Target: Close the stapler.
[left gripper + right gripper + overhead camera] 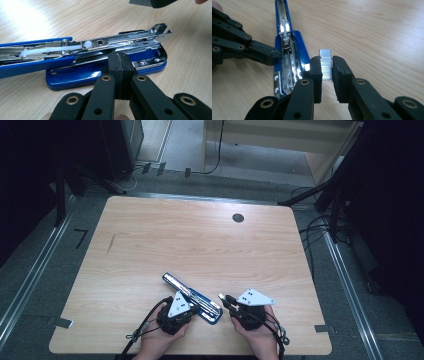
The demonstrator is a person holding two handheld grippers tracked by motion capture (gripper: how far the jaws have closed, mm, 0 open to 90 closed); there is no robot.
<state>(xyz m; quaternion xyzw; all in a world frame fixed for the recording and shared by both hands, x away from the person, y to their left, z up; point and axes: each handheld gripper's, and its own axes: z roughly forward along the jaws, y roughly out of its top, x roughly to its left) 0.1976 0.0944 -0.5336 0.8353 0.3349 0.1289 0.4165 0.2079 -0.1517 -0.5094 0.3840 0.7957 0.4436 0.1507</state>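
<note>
A blue stapler lies swung open on the wooden table, its chrome staple channel bare above the blue base. My left gripper is shut with nothing between its pads, and its tip rests against the stapler's side. It reaches in from the left in the right gripper view. My right gripper is shut on a short silver strip of staples, held upright just right of the stapler's base. From above, the right gripper sits close to the stapler's near end.
Both hands are at the table's near edge. A dark round grommet hole sits at the far right of the tabletop. Cables and stand legs lie on the floor beyond the table.
</note>
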